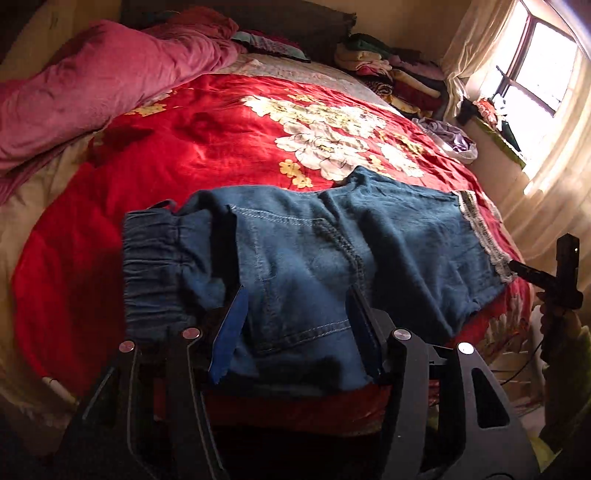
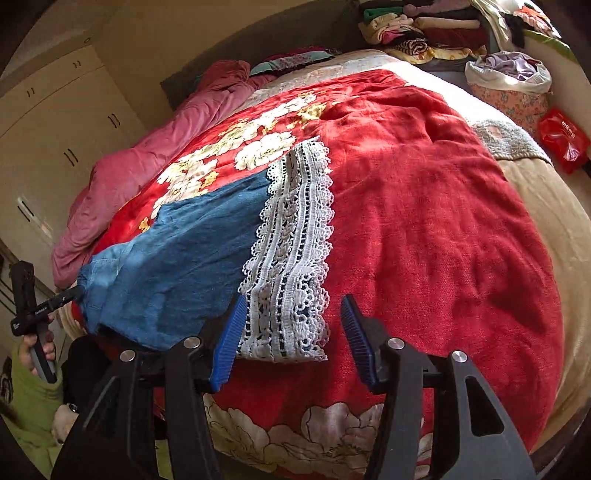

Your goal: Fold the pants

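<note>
Blue denim pants (image 1: 314, 258) lie flat across the near edge of the bed, elastic waistband (image 1: 155, 258) to the left and white lace hem (image 1: 484, 240) to the right. My left gripper (image 1: 295, 299) is open, its jaws straddling the near edge of the pants by the back pocket. In the right wrist view the lace hem (image 2: 291, 258) lies between the blue pads of my open right gripper (image 2: 293, 306), and the denim (image 2: 177, 266) stretches away left. The left gripper (image 2: 48, 302) shows at the far left there, the right gripper (image 1: 532, 275) at the right edge of the left view.
A red floral bedspread (image 1: 221, 147) covers the bed. A pink quilt (image 1: 92, 88) is bunched at the far left, stacked clothes (image 2: 424, 29) and a fabric basket (image 2: 509, 88) at the head side. A window (image 1: 535, 66) is on the right, wardrobes (image 2: 55, 129) on the left.
</note>
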